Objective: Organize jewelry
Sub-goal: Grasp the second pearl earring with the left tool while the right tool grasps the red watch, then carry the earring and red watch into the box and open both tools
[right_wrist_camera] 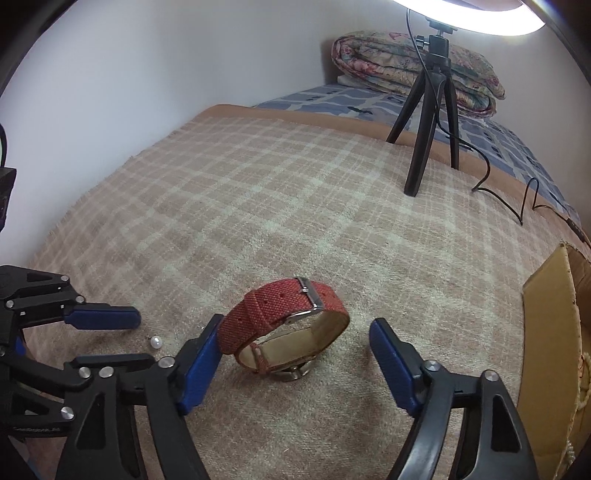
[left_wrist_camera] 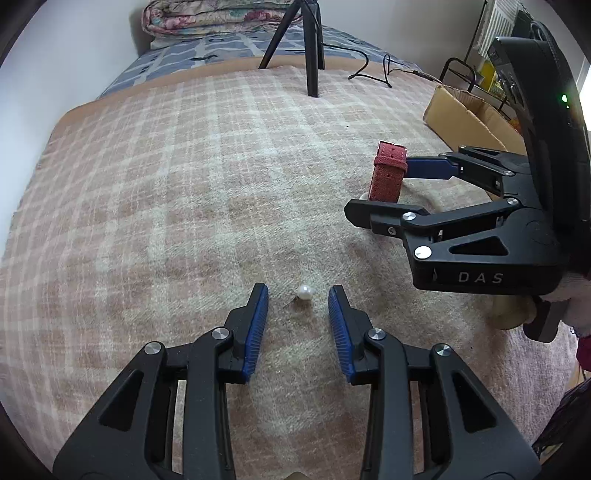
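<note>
Left wrist view is showing a pearl stud earring (left_wrist_camera: 305,292) lying on the plaid blanket (left_wrist_camera: 184,184) at lower centre of the frame, sitting in the gap between the two blue pads of the left gripper (left_wrist_camera: 298,295), whose fingers are standing apart and touching nothing. A thin pin is sticking out from the pearl toward the lower left. At right of the same frame a red watch (left_wrist_camera: 388,173) is standing on edge, with the right gripper (left_wrist_camera: 380,184) reaching in from the right side, its fingers spread on either side of the strap; the upper blue pad is appearing to touch the strap's top edge, though actual contact is hard to confirm.

Right wrist view is showing the red watch (right_wrist_camera: 286,325) at lower centre, buckled into a loop and resting on its metal case, its silver buckle facing up. The right gripper (right_wrist_camera: 291,350) is open wide around it: the left pad is lying against the strap, the right pad is standing clear of it. The pearl earring (right_wrist_camera: 156,342) is lying at lower left, between the fingers of the left gripper (right_wrist_camera: 125,338).

A black tripod (right_wrist_camera: 428,122) is standing at upper right under a ring light (right_wrist_camera: 465,14), a folded quilt (right_wrist_camera: 413,62) lying behind it, and a cardboard box (right_wrist_camera: 546,350) is sitting at the right edge
</note>
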A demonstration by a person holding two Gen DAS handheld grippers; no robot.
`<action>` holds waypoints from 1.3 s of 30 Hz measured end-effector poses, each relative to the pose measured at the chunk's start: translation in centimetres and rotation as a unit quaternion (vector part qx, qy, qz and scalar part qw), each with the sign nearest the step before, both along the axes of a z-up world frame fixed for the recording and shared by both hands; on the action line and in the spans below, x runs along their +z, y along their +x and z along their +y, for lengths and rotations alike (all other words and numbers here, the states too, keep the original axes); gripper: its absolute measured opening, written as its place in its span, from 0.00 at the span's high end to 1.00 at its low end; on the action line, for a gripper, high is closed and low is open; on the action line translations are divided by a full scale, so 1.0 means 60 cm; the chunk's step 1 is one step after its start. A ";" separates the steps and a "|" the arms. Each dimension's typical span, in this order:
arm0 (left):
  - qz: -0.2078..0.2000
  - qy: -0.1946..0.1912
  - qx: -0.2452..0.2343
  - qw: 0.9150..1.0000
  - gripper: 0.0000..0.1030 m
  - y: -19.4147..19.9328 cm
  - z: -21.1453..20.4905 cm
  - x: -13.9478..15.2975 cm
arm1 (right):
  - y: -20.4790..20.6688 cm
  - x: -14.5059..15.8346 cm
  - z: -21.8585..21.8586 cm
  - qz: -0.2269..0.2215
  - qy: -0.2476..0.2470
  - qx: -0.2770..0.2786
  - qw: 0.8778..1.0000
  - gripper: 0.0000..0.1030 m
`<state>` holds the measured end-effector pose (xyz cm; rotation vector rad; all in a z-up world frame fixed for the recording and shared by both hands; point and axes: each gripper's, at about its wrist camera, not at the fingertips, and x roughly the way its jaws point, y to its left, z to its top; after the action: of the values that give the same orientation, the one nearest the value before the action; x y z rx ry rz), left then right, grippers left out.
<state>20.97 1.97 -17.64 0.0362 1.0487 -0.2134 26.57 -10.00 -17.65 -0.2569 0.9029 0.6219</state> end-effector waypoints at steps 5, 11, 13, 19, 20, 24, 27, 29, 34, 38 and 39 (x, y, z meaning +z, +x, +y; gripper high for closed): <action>0.000 0.008 -0.012 1.000 0.75 0.007 -0.010 -0.008 | -0.001 -0.004 0.002 0.005 -0.002 0.006 1.000 0.36; -0.003 0.015 -0.018 1.000 0.86 0.002 -0.012 -0.011 | -0.001 -0.005 -0.001 0.007 0.001 0.005 1.000 0.39; -0.003 0.015 -0.019 1.000 0.92 0.002 -0.012 -0.011 | -0.002 -0.004 -0.001 0.008 0.003 0.005 1.000 0.40; -0.006 0.016 -0.015 1.000 0.93 0.000 -0.011 -0.005 | -0.003 -0.003 -0.004 0.008 0.008 0.000 1.000 0.42; -0.008 0.016 -0.012 1.000 0.93 -0.001 -0.009 -0.003 | -0.004 -0.002 -0.005 0.007 0.010 -0.002 1.000 0.42; -0.016 0.012 -0.002 1.000 0.93 -0.004 0.000 0.008 | -0.005 0.005 -0.009 0.003 0.015 -0.008 1.000 0.42; -0.023 0.007 0.003 1.000 0.93 -0.007 0.004 0.020 | -0.008 0.017 -0.013 -0.002 0.021 -0.011 1.000 0.43; -0.028 0.005 0.004 1.000 0.93 -0.010 0.004 0.029 | -0.013 0.027 -0.015 -0.006 0.026 -0.011 1.000 0.43; -0.046 -0.001 -0.003 0.999 0.93 -0.024 -0.004 0.058 | -0.028 0.059 -0.018 -0.019 0.032 -0.008 0.999 0.43; -0.061 -0.013 -0.011 0.998 0.93 -0.039 -0.017 0.087 | -0.043 0.092 -0.031 -0.033 0.035 -0.010 0.999 0.43; -0.064 -0.016 -0.013 0.998 0.93 -0.042 -0.021 0.093 | -0.046 0.100 -0.035 -0.036 0.035 -0.011 0.999 0.43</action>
<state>18.42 0.73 -12.09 0.0351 0.9167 -0.2482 23.80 -12.08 -11.63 -0.2042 0.8123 0.6194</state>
